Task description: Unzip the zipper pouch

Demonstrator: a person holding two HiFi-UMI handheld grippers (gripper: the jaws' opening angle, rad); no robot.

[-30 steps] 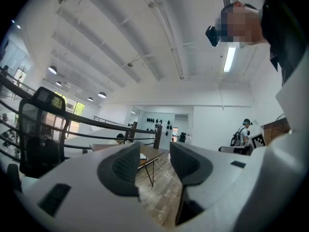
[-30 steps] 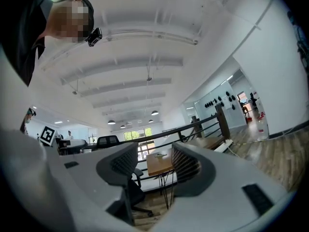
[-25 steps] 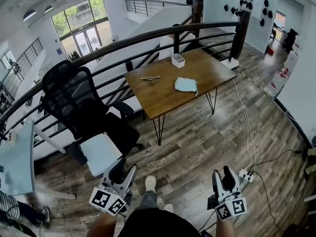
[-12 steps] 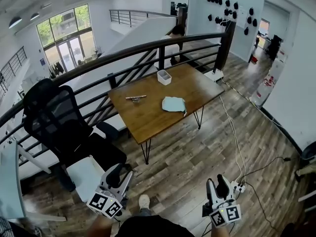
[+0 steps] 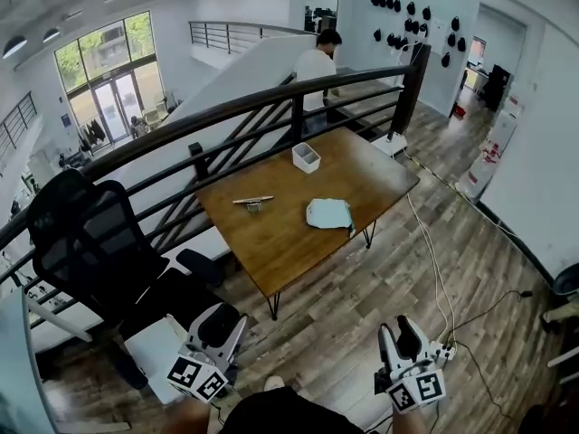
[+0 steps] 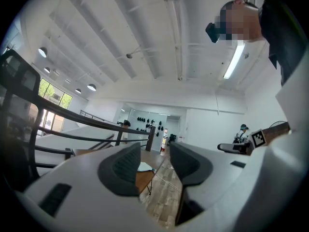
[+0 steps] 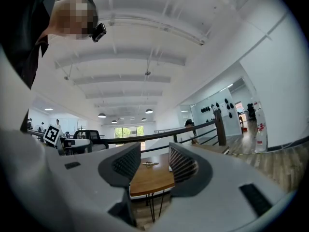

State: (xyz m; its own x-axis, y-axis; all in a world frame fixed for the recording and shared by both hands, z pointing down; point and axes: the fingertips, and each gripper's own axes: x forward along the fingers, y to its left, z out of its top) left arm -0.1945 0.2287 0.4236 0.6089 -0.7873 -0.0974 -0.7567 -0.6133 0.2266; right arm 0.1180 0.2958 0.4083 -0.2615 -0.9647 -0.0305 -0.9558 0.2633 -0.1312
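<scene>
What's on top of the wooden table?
A pale blue pouch, a small white bin and a thin metallic object, all apart on the table. The bin's inside is hidden.

Wooden table (image 5: 280,242) at frame centre, standing on plank floor (image 5: 362,315). On top: pale pouch (image 5: 329,213) right of middle, white box (image 5: 306,157) near far edge, small metal item (image 5: 252,202) at left; all apart.

Bare wooden floor (image 5: 357,283) lies open from the person up to the surface (image 5: 271,242). An office chair (image 5: 81,233) crowds the left side. A black railing (image 5: 406,89) shuts off the far edge. On the surface, a white tray (image 5: 306,157), a small metal tool (image 5: 252,202) and the pouch (image 5: 328,212) sit well apart, with bare wood between them. At right a cable (image 5: 437,265) trails over the floor to what looks like a power strip (image 5: 444,350).
</scene>
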